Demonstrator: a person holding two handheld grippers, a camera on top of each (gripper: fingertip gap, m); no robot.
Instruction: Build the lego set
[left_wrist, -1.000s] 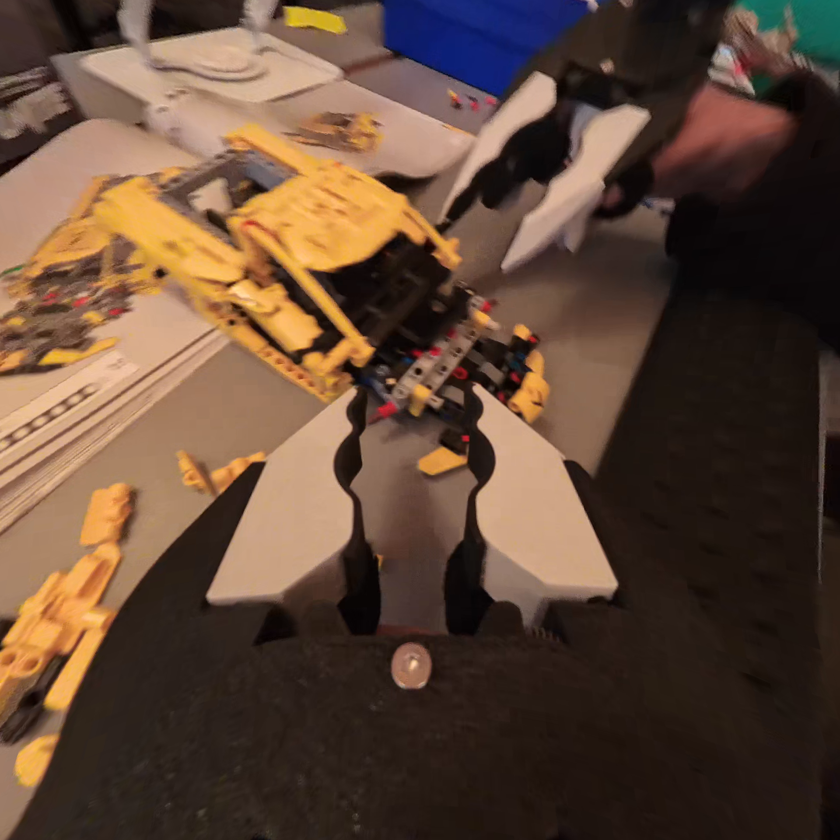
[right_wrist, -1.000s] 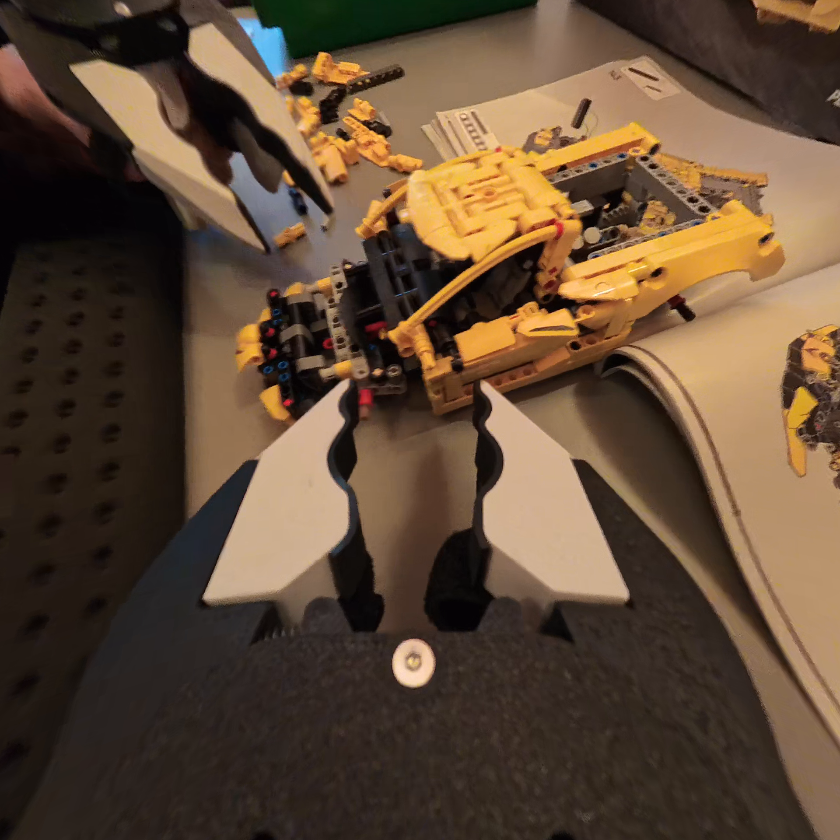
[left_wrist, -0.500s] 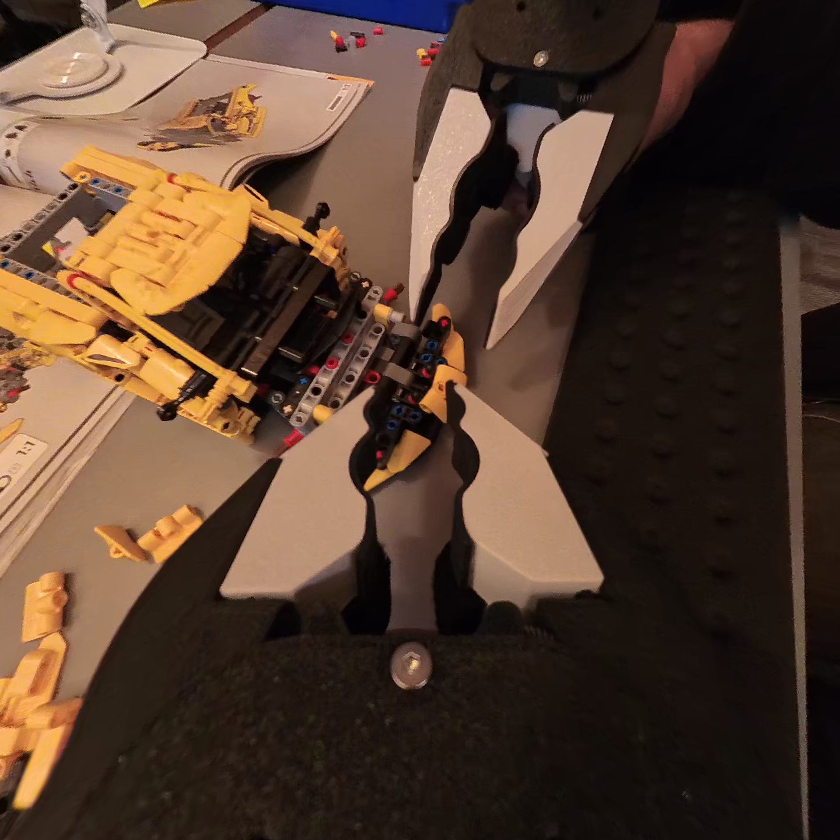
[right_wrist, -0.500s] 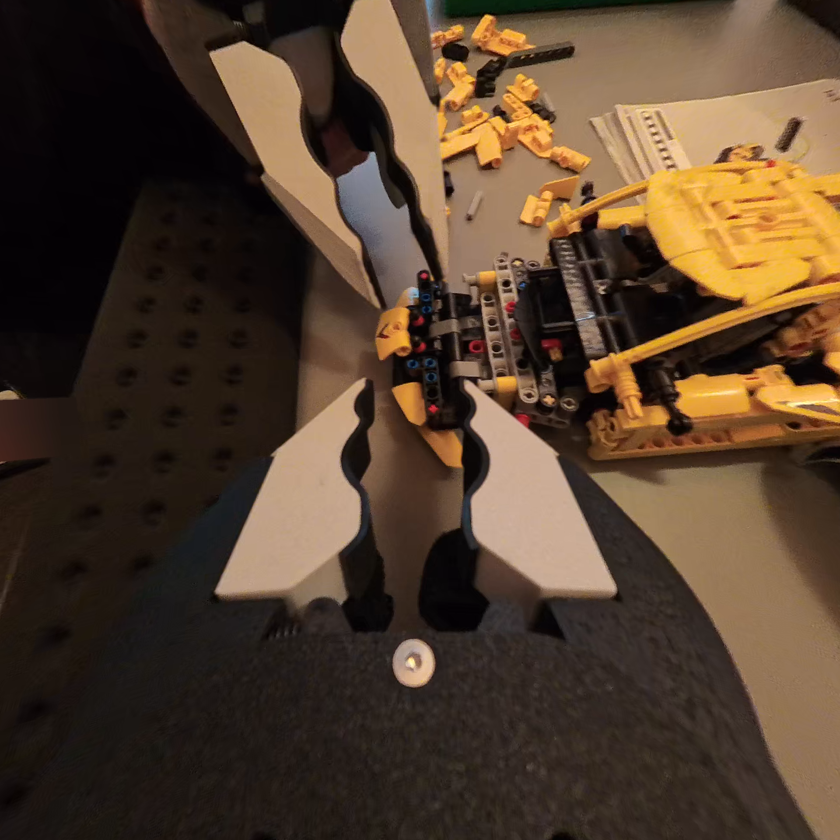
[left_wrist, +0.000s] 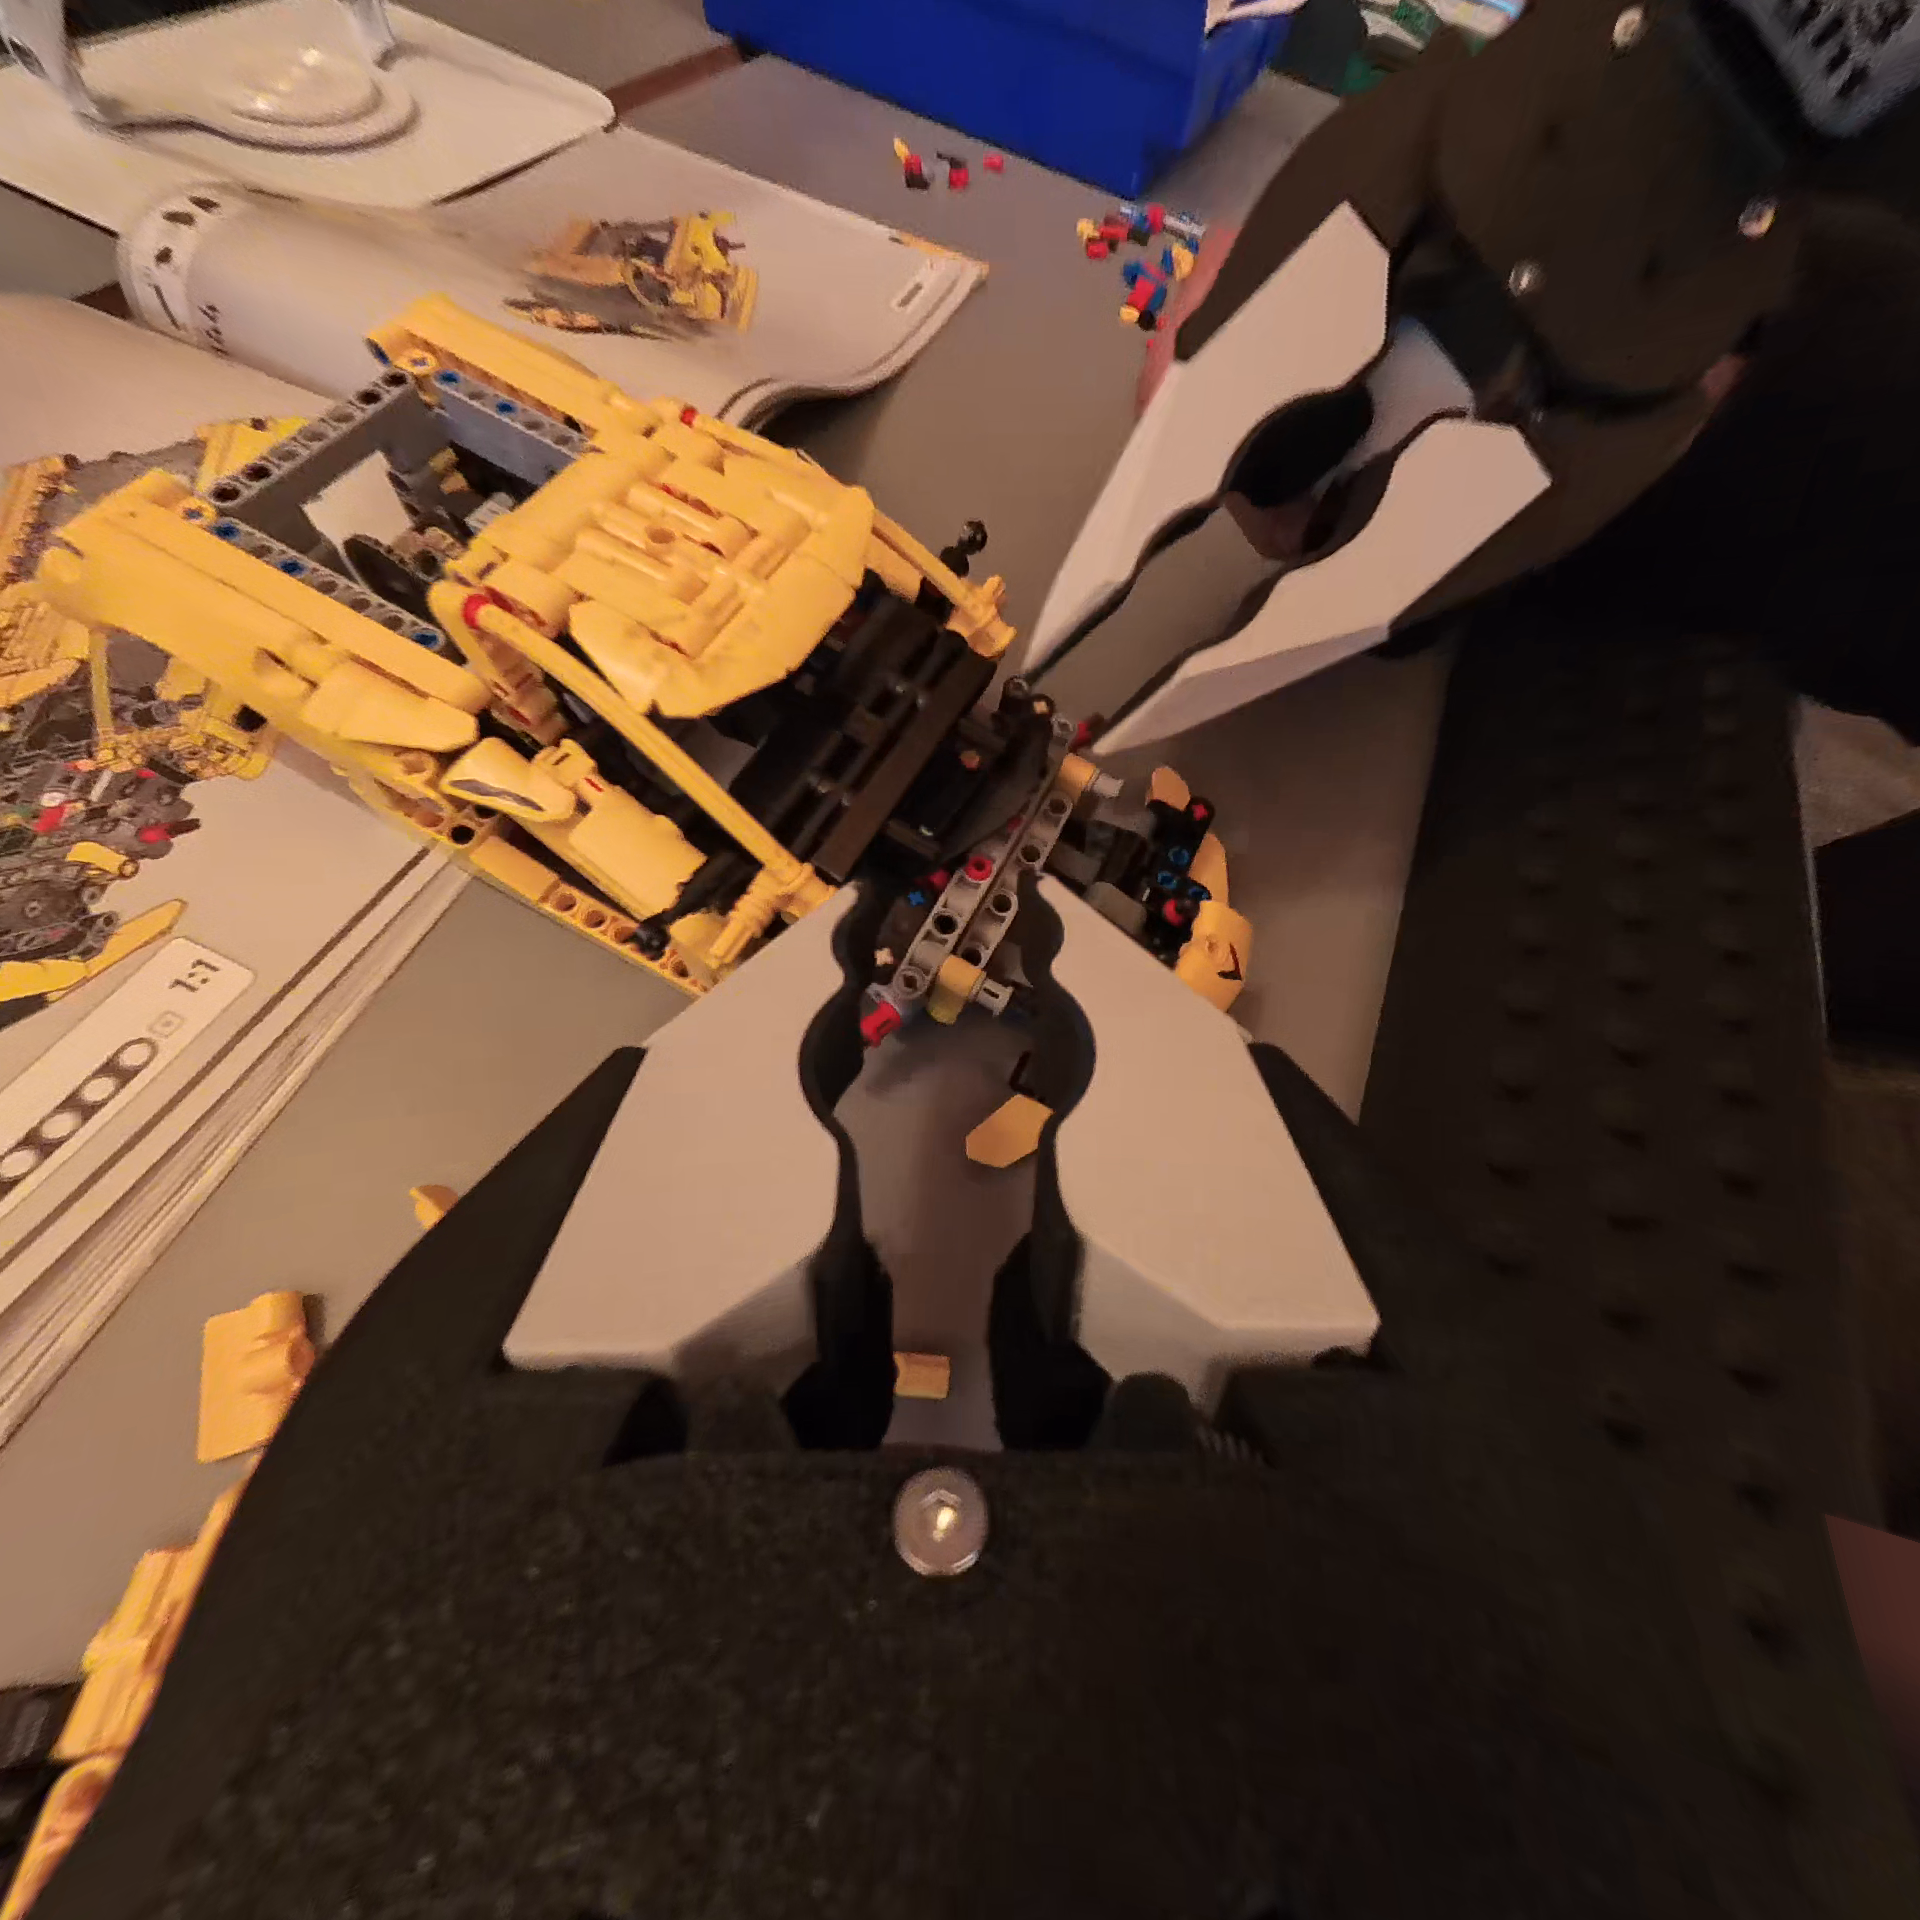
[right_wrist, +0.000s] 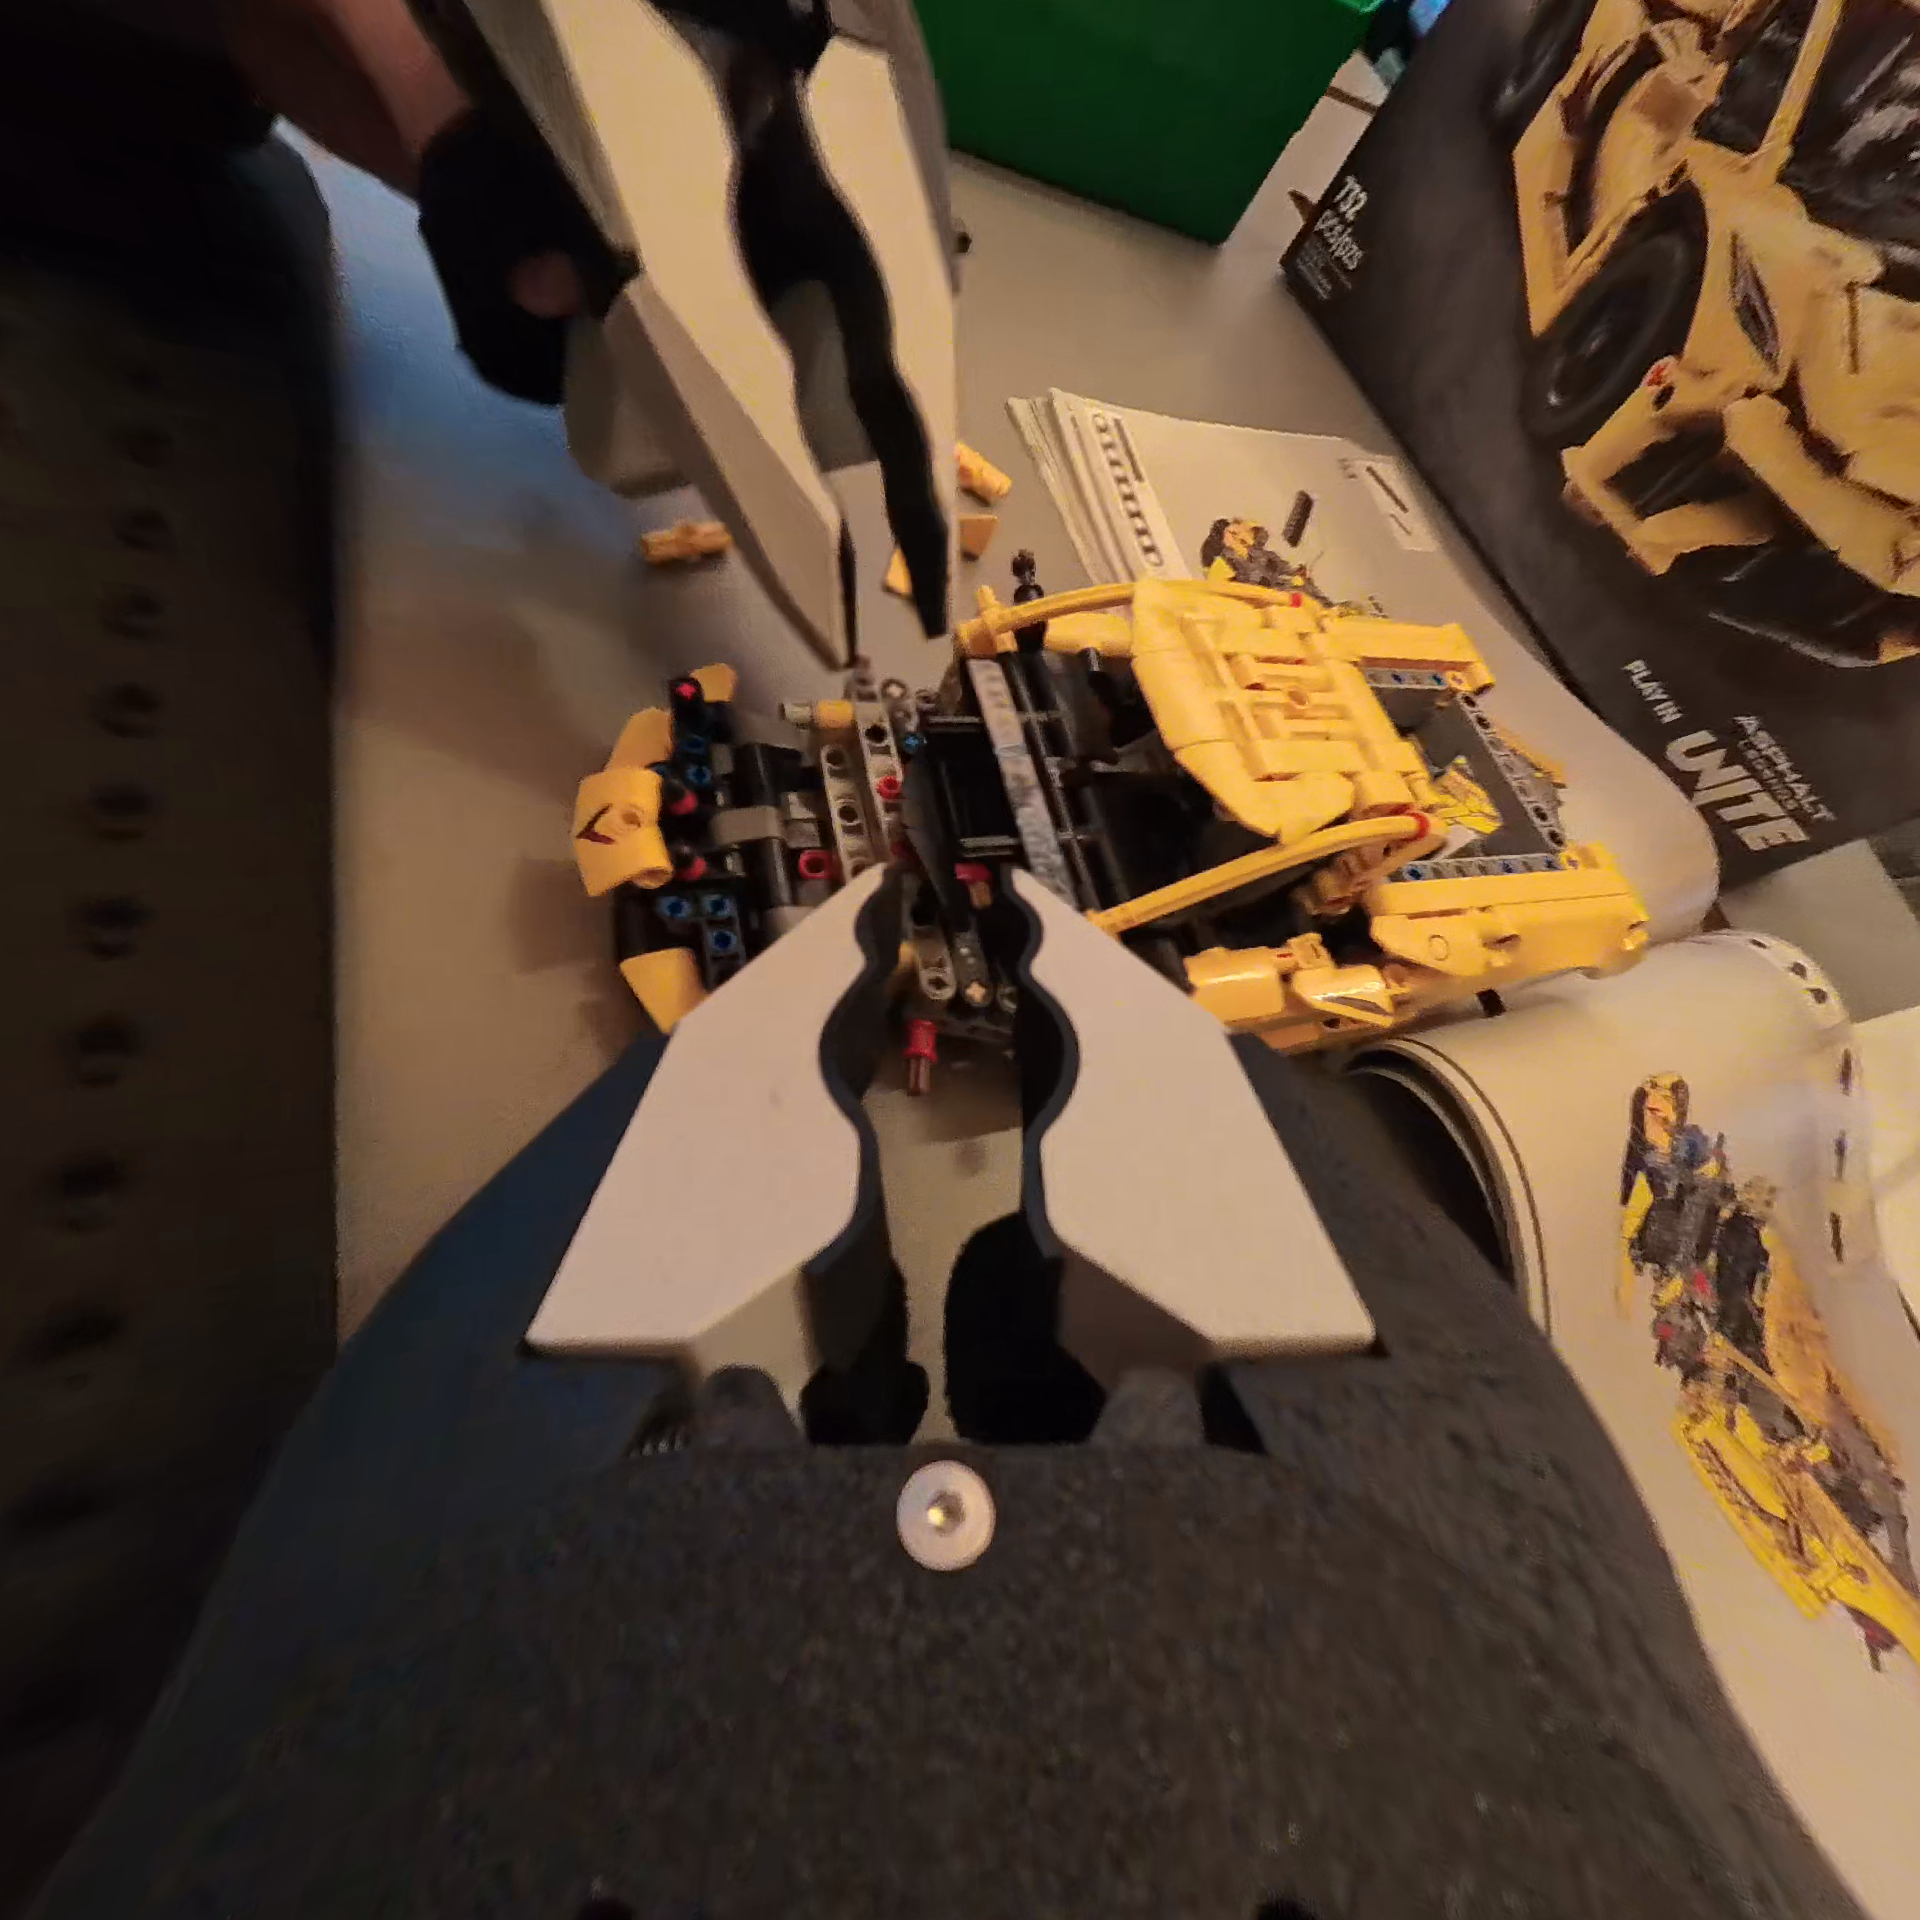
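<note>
The half-built yellow lego car (left_wrist: 665, 613) is seen lying on the grey table (left_wrist: 1039, 343), smooth curved yellow panels over a knobbly black and grey frame of holed beams. The left gripper (left_wrist: 940, 914), with matte grey wedge fingers and wavy black pads, is held spread around the grey holed beam (left_wrist: 977, 914) right at its tips; actual contact can't be made out. The right gripper (right_wrist: 945, 894) is likewise parted around the dark frame straight ahead. Only the left view catches the blue bin (left_wrist: 997, 73); only the right view catches the glossy set box (right_wrist: 1662, 364).
</note>
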